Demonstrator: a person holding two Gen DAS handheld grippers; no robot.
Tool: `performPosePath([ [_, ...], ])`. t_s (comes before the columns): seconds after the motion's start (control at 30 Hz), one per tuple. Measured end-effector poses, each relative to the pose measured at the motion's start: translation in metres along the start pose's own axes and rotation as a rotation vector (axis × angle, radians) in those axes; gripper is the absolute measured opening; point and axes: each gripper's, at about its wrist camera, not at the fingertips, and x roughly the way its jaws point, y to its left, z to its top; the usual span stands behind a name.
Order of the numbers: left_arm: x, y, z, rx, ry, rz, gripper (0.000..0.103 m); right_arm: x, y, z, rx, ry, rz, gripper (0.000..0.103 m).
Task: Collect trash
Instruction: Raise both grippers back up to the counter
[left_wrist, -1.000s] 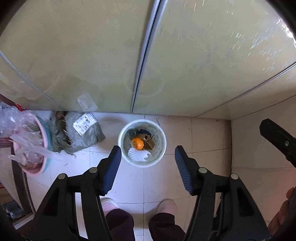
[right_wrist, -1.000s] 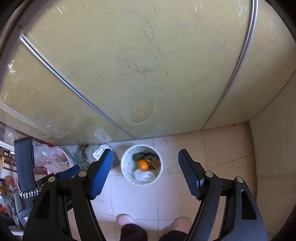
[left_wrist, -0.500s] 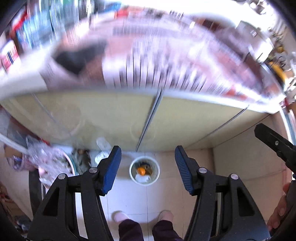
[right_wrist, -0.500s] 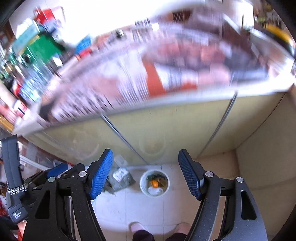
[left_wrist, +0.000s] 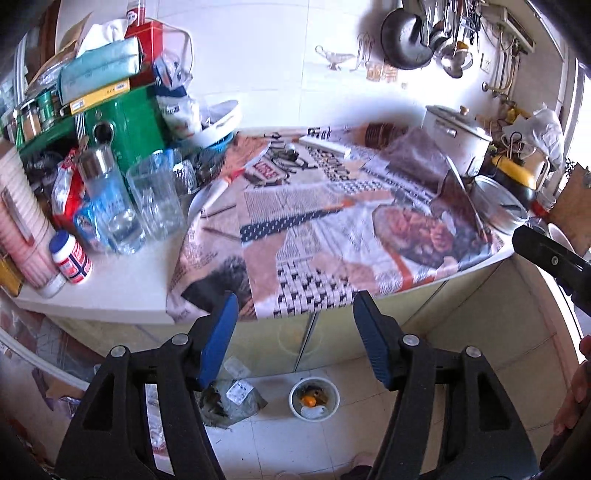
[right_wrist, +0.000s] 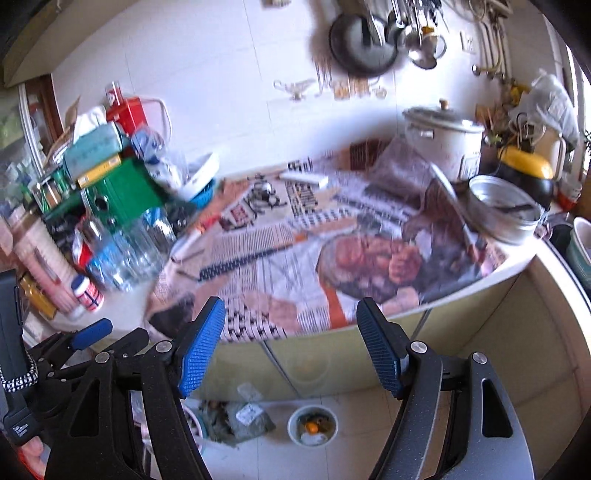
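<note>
While both grippers are hanging above the counter edge with nothing between their pads, the left gripper is spreading its jaws wider and the right gripper is standing apart. The trash bin is sitting on the floor below, by the cabinet doors. Reaching toward the newspaper risks clipping the drinking glasses crowding its left side and toppling them.

Right wrist view motion-blurred: newspaper print unreadable, glasses smeared; bin contents too small to ID besides orange bit; person's hand cut by right edge; bag label illegible
</note>
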Motion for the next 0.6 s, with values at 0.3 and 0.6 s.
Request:
performPosePath([
  [0.3,0.02,-0.006,0.067,-0.007,-0.049,-0.008,0.068,0.022,-0.018,0.048,-0.01,-0.051,0.02,0.071],
  [0.6,0.105,-0.031,0.158,-0.143,-0.033,0.064,0.068,0.111,-0.061,0.136,-0.119,-0.029,0.143,0.071],
])
